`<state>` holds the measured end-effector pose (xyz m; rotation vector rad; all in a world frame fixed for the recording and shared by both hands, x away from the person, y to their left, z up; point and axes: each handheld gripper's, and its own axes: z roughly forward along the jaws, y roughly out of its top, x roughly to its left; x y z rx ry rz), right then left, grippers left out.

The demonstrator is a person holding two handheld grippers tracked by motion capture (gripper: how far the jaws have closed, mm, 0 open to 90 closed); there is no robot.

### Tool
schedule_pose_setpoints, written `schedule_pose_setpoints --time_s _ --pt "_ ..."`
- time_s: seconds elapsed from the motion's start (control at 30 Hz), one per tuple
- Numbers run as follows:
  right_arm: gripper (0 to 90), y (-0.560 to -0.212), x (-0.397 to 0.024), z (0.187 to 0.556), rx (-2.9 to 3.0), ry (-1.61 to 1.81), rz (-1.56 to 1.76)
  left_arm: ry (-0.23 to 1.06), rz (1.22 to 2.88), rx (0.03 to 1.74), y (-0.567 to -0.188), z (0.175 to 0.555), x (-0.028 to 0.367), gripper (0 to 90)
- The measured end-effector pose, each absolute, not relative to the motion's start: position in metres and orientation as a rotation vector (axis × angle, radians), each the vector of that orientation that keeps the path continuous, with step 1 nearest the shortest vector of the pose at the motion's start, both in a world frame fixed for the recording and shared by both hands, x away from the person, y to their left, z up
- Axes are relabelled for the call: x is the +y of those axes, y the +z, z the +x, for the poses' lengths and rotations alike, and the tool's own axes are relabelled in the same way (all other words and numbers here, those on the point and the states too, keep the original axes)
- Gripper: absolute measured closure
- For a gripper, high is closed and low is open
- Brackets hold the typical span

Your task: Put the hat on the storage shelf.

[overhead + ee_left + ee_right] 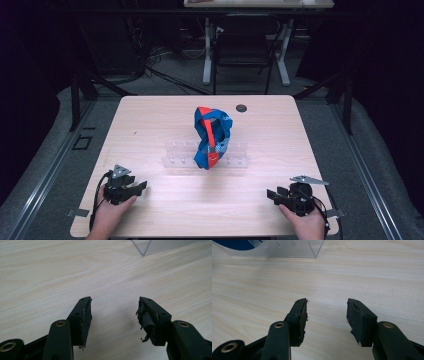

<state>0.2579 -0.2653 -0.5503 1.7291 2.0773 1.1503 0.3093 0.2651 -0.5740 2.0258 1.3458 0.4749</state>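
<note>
Blue-and-red bag (212, 137) stood untouched on the clear rack (235, 161) at frame centre; left gripper (131, 188) and right gripper (276, 195) rested lower down, fingers spread and empty, work apparently unstarted.

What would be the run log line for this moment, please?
left gripper: open, empty, on table | right gripper: open, empty | blue-red bag: upright on clear rack, untouched
</note>
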Motion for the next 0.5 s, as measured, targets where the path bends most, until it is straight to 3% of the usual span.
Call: schedule_pose_setpoints --time_s 0.5 --pt "49.6 -0.562 -0.269 0.259 2.035 1.182 1.737 0.468 2.023 1.341 -0.573 0.309 0.265 44.1"
